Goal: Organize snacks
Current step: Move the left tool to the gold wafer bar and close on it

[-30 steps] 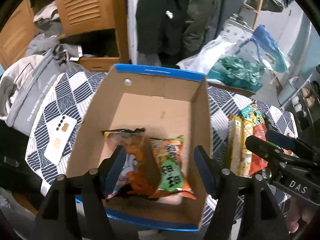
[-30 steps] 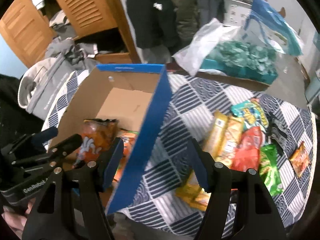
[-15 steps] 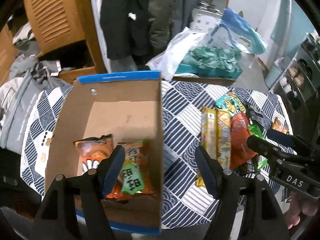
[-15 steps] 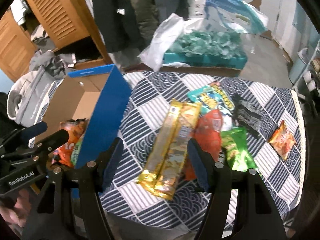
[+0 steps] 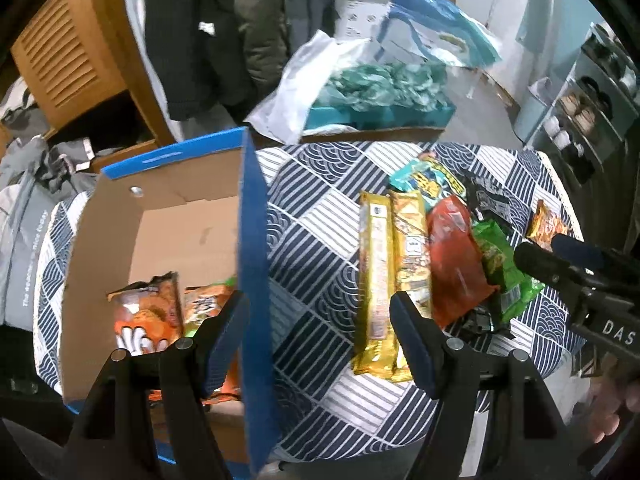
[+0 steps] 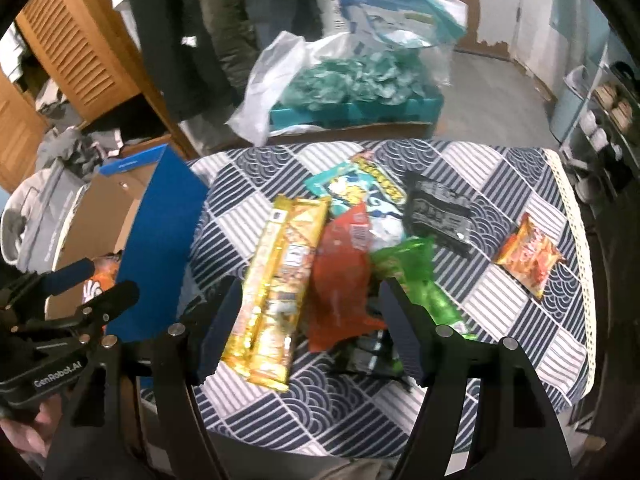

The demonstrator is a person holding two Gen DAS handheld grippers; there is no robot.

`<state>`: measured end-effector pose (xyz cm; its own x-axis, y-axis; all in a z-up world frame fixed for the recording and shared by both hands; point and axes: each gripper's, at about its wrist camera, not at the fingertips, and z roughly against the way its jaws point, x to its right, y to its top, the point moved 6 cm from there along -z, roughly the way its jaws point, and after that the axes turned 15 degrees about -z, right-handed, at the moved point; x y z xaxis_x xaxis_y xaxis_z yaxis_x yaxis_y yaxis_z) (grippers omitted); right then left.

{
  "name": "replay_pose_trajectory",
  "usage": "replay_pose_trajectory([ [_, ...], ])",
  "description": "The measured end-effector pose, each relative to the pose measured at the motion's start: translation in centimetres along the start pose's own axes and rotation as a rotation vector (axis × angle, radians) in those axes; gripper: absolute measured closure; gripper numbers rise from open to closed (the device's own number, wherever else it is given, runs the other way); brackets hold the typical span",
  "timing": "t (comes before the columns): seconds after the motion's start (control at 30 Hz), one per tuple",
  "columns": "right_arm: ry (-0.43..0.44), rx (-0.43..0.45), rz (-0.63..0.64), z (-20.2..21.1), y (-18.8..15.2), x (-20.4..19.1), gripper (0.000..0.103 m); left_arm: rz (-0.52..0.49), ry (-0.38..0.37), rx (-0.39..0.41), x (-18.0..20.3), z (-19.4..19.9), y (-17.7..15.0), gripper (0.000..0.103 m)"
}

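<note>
Left gripper point(image 5: 320, 332): jaws apart, nothing between them, above the blue wall of the box point(image 5: 252, 264). Right gripper point(image 6: 310, 320): jaws just opened wider, empty, over the snack pile. Inside the box, two orange packets point(image 5: 148, 312). On the tablecloth point(image 5: 320, 208) beside the box: two gold bars point(image 6: 276, 280) side by side, red bag point(image 6: 340, 276), green bag point(image 6: 416, 276), teal bag point(image 6: 356, 188), black packet point(image 6: 436, 212). Well apart, near the right edge, a small orange packet point(image 6: 528, 256).
</note>
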<state>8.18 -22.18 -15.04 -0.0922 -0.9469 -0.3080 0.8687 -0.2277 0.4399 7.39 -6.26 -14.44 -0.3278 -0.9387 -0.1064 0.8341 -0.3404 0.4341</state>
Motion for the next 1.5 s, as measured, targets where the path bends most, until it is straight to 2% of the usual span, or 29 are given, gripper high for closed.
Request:
replay_pose_trajectory([
  [0.37, -0.061, -0.005, -0.072, -0.5, 0.5, 5.4, 0.031, 0.026, -0.082, -0.059, 2.7, -3.6, 0.9, 0.029],
  [0.67, -0.101, -0.018, -0.093, -1.8, 1.0, 7.8, 0.031, 0.016, -0.084, -0.117, 4.2, -6.9, 1.1, 0.029],
  [0.87, -0.144, -0.042, -0.099, -4.0, 1.3, 9.3, 0.031, 0.030, -0.074, -0.153, 3.8, -8.9, 0.6, 0.029],
  [1.13, -0.169, -0.101, -0.075, -6.7, 0.6, 9.6, 0.031, 0.054, -0.072, -0.183, 2.9, -10.5, 0.0, 0.029],
  [1.5, -0.238, -0.181, -0.020, -10.4, -0.8, 10.1, 0.031, 0.079, -0.127, -0.222, 2.9, -12.4, -1.0, 0.029],
])
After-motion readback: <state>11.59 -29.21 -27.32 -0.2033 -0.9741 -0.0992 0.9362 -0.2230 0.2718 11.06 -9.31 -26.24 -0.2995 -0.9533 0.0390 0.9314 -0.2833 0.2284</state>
